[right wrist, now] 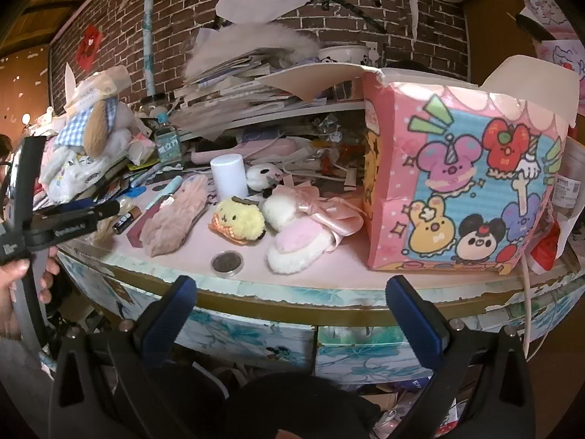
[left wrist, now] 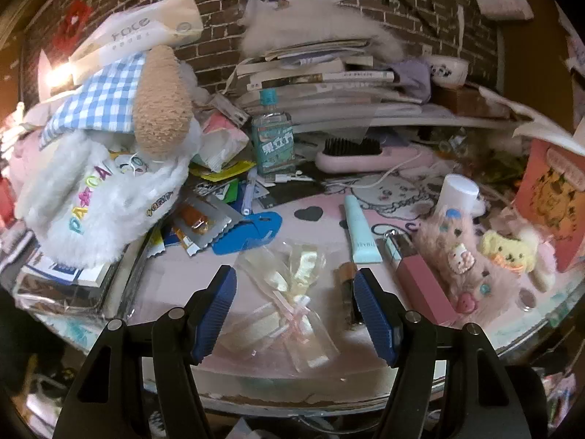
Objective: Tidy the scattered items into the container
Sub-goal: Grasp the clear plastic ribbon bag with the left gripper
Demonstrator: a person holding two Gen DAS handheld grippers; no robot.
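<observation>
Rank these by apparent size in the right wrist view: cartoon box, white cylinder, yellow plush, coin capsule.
1. cartoon box, though nearness exaggerates it
2. yellow plush
3. white cylinder, looks close to the plush
4. coin capsule

A dark red brick wall (right wrist: 365, 11) rises behind a slumped stack of books and papers (left wrist: 321, 77).

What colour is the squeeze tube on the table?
Pale mint-teal tube; clearest in the left wrist view.
</observation>
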